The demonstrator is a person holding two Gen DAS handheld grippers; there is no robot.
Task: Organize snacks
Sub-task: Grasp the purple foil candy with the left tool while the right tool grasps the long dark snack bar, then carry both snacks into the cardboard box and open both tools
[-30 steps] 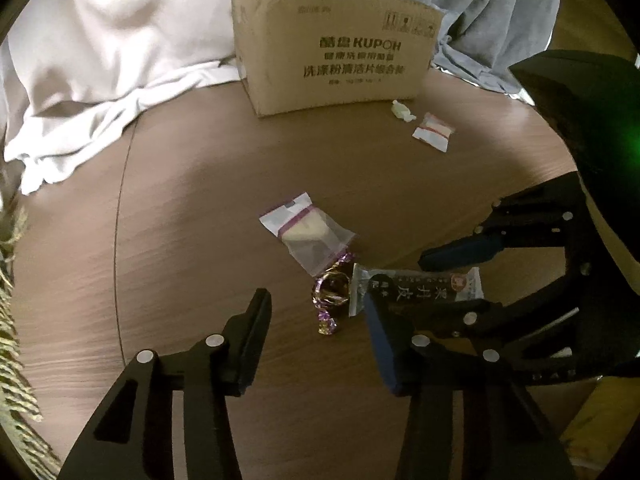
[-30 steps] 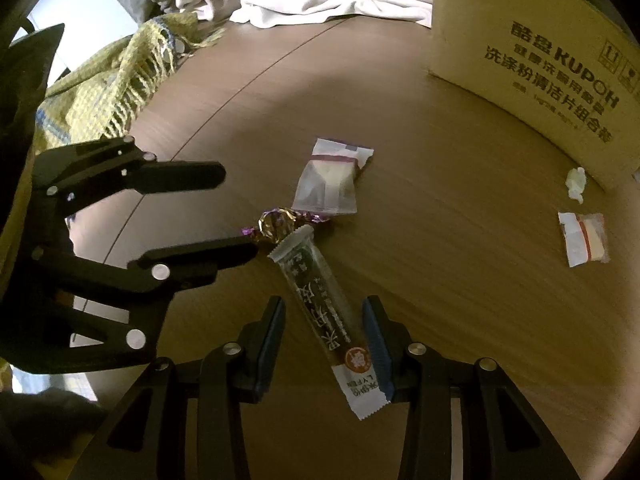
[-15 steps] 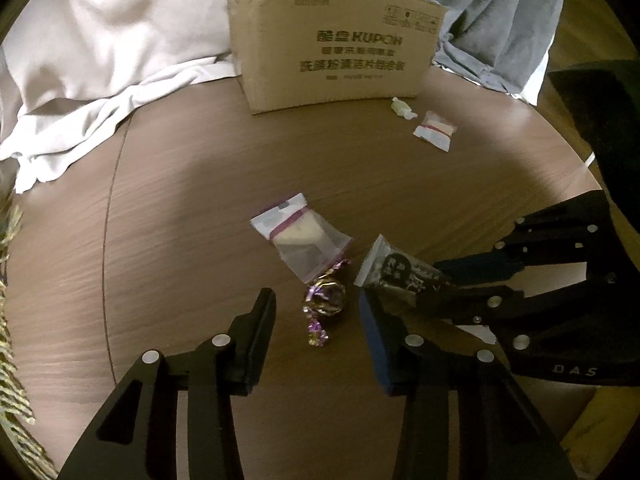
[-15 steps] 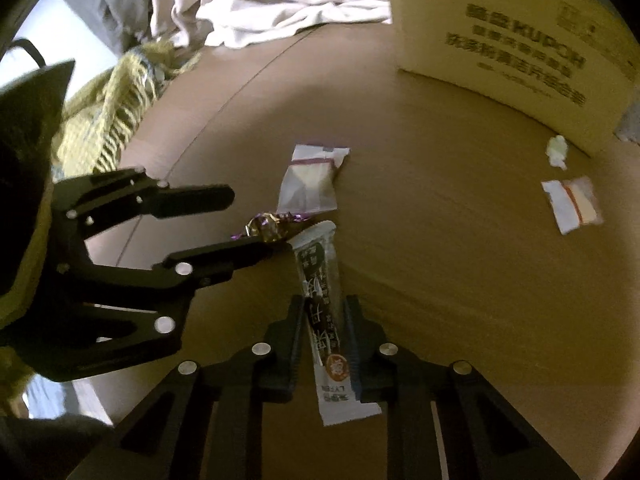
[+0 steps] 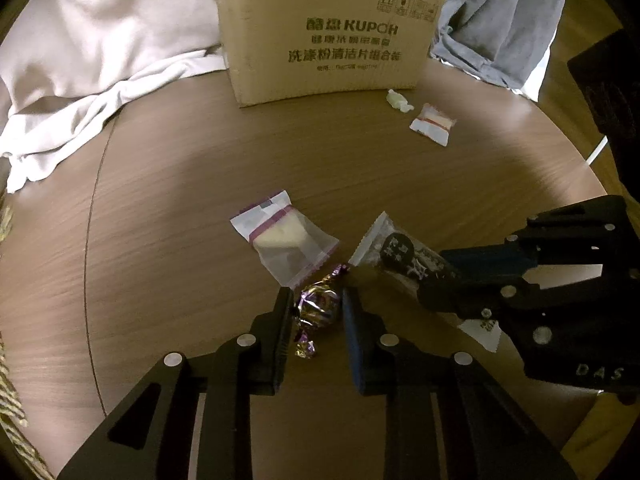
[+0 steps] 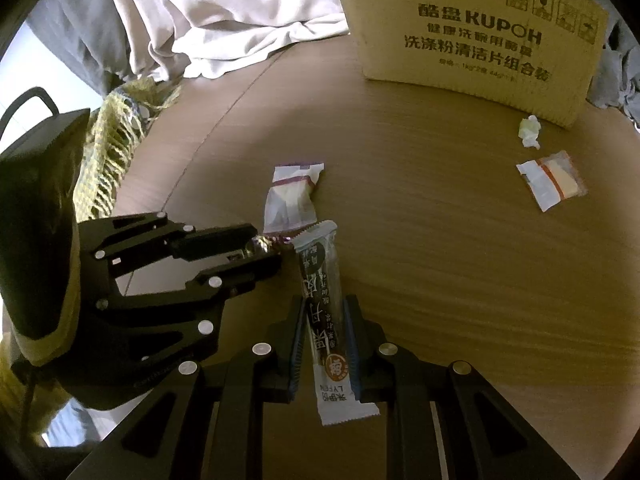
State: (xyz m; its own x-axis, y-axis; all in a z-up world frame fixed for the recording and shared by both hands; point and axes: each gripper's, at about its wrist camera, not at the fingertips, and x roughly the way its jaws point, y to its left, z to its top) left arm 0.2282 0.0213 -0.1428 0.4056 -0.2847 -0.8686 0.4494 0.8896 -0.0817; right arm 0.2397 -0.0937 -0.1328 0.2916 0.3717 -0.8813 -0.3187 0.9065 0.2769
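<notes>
The right gripper point(image 6: 323, 336) is clamped on the long dark snack bar point(image 6: 325, 304), whose long axis runs straight ahead between the fingers, toward the cardboard box point(image 6: 468, 28). Just beside it, the left gripper point(image 5: 314, 312) is closing around the purple foil candy point(image 5: 316, 308) (the pads seem to touch the foil, though shadow blurs it). Beyond lies a clear pouch point(image 5: 286, 242). A second ago both pairs of jaws stood wider, and the bar lay slanted on the table point(image 5: 160, 200).

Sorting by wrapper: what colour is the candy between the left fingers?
Shiny purple and gold foil on the candy; clearest in the left wrist view.
</notes>
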